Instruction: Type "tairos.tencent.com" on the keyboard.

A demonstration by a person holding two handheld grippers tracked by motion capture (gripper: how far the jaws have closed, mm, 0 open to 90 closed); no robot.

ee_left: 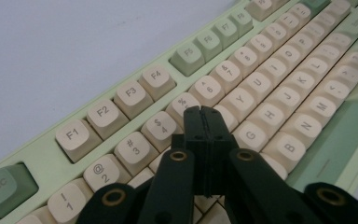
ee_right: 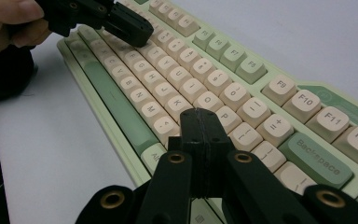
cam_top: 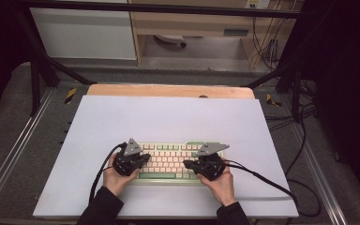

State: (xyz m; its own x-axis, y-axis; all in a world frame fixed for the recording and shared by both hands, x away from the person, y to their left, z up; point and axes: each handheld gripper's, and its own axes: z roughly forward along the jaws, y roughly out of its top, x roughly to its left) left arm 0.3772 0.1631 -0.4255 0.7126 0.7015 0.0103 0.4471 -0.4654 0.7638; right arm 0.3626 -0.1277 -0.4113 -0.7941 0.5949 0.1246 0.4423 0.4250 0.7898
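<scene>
A pale green keyboard (cam_top: 168, 161) with cream keys lies on a white mat near the front of the table. My left gripper (cam_top: 146, 158) is over its left half, held in a hand, jaws pointing right. In the left gripper view the left gripper (ee_left: 204, 112) is shut, with nothing between its jaws, and its tip hangs over the keyboard (ee_left: 130, 95) near the number row. My right gripper (cam_top: 186, 164) is over the right half, pointing left. The right gripper (ee_right: 199, 114) is shut and empty above the keyboard (ee_right: 242, 70), and the left gripper (ee_right: 145, 29) is over the far keys.
The white mat (cam_top: 168, 117) covers most of a wooden table (cam_top: 168, 90). Black cables (cam_top: 262, 180) trail from both grippers across the mat. A metal frame (cam_top: 42, 70) and grey floor surround the table. A person's hand (ee_right: 9, 18) holds the left gripper.
</scene>
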